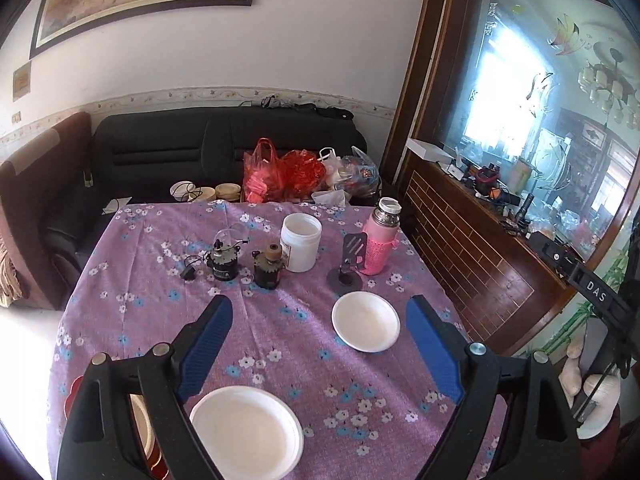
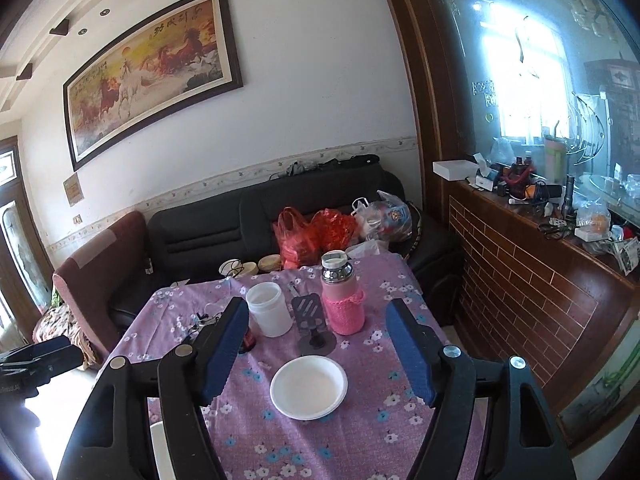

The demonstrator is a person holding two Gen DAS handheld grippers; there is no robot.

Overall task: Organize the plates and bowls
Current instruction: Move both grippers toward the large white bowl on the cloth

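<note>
Left wrist view showed your left gripper (image 1: 320,340) with its jaws spread wide and nothing between the blue pads (image 1: 206,346); it hung above the worktop (image 1: 280,340), clear of everything on it. Just below the left pad, at the near edge, lay a large white plate (image 1: 246,434), flat on the purple flowered cloth. Nearer the right pad, and a little farther off, sat a smaller white bowl (image 1: 366,326), apart from the plate. Beyond the bowl stood a dark phone stand (image 1: 347,270), touching or nearly touching a pink flask (image 1: 380,240) on its right. Left of those stood a white jar (image 1: 301,242) without a lid, then two small dark devices (image 1: 246,266) side by side.

Right wrist view showed your right gripper (image 2: 312,352) likewise open, its jaws wide and holding nothing. The same bowl (image 2: 309,387) lay on the cloth between and below its pads, untouched. Past it you could see the phone stand (image 2: 312,320), the pink flask (image 2: 342,294) upright to its right and the white jar (image 2: 269,309) to its left. A corner of the white plate (image 2: 158,452) peeked out at the near left, mostly hidden by the gripper body.

Beyond the far edge of the worktop, a black sofa (image 1: 224,148) carried red and clear plastic bags (image 1: 280,174) and a few pale bowls (image 1: 208,192).
</note>
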